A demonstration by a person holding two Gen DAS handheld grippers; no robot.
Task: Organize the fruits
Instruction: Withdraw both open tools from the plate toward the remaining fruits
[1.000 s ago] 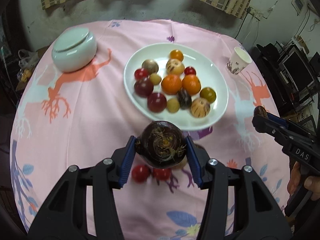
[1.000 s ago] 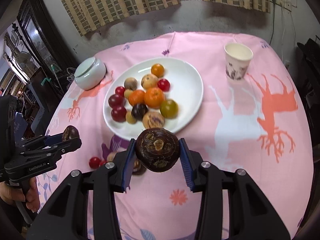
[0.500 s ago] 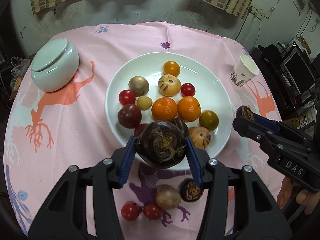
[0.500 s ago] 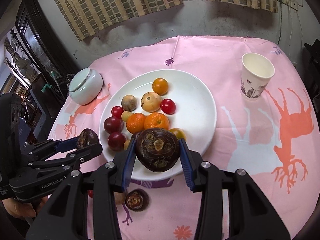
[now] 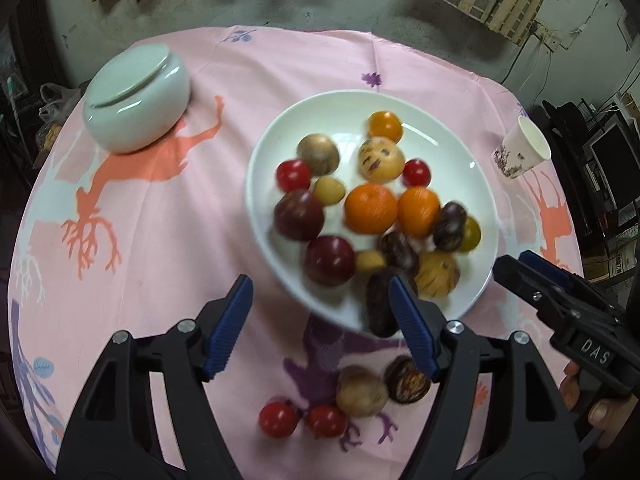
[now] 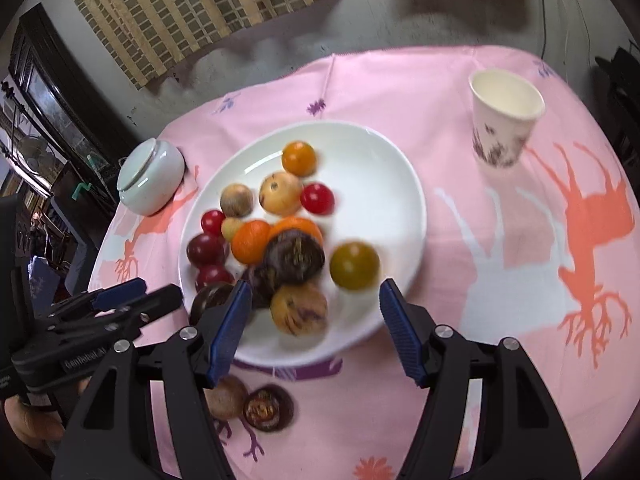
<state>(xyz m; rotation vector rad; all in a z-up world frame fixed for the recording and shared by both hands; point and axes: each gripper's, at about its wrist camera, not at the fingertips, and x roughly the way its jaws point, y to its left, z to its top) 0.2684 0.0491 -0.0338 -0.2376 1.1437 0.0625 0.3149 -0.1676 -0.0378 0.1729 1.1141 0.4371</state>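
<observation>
Release step: both the left gripper (image 5: 320, 320) and the right gripper (image 6: 314, 326) hang over the near rim of the round white plate (image 5: 360, 112), jaws opening, nothing between them. Two dark purple mangosteens (image 6: 294, 256) lie among the plated fruit. Next, collect the loose red cherry tomatoes (image 5: 278, 420) on the near pink tablecloth (image 5: 160, 240).

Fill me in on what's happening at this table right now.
A person is sorting fruit onto a white plate with two hand-held grippers. The left gripper and right gripper both hover over the plate's near side, jaws opening, nothing between the pads. Two dark purple fruits, one and another, show blurred on the pile. Two red tomatoes, a tan fruit and a dark fruit lie on the pink cloth.
</observation>
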